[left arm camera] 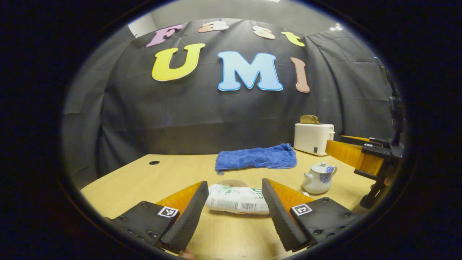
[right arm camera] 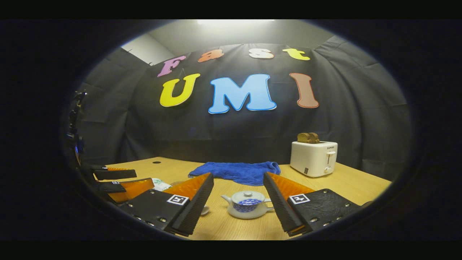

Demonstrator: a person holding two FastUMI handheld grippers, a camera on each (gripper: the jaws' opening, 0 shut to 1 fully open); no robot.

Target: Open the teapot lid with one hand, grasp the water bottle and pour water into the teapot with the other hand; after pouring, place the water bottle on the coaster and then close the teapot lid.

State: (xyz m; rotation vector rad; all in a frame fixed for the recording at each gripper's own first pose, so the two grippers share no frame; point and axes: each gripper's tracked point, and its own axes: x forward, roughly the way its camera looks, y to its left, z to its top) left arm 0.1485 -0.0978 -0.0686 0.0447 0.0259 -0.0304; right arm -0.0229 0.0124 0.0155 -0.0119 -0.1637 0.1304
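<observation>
Nothing of the task looks done yet, as far as I can judge; I have both grippers lined up and neither holds anything. My left gripper (left arm camera: 234, 213) has its fingers spread wide, and the water bottle (left arm camera: 236, 199) lies on its side on the worktop (left arm camera: 144, 177) between and just beyond their tips; I cannot tell whether either finger touches it. Behind the bottle I make out a round disc that I take for the coaster (left arm camera: 231, 182), partly hidden. My right gripper (right arm camera: 238, 207) is likewise wide, with the teapot (right arm camera: 247, 204) standing upright between the fingertips and a little beyond them; its lid (right arm camera: 247, 196) sits on the pot, knob up, so the pot is not yet opened. A blue towel (right arm camera: 238, 171) and a toaster (right arm camera: 313, 157) sit farther back, well apart from the work. Left to do, in my reckoning: lift the lid, grasp and raise the bottle, pour, set the bottle on the coaster, put the lid on again.
</observation>
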